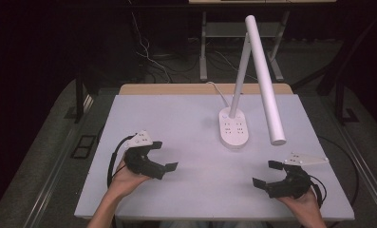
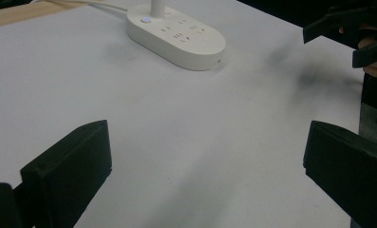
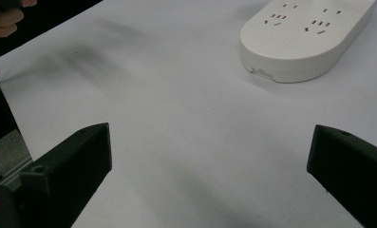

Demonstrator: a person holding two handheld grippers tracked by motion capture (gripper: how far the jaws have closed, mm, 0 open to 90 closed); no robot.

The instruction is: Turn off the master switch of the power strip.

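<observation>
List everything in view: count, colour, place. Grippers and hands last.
Table: 1, white top, wooden strip at far edge.
Desk lamp: 1, white, far centre-right; long tube head angled down over the table.
Lamp base: 1, white oval with sockets, on the table.
Lamp cord: 1, white, runs off the far edge.
Left gripper: 1, black, near left, open, empty.
Right gripper: 1, black, near right, open, empty.
Hands: 2, at the near edge.

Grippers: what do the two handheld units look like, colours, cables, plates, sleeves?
Both are black two-jaw units with blocky, flat-faced jaws. The left gripper carries a pale grey three-cornered plate on top and trails a black looped cable. The right gripper has the same plate and a black cable. Forearms are bare, no sleeves visible.
</observation>
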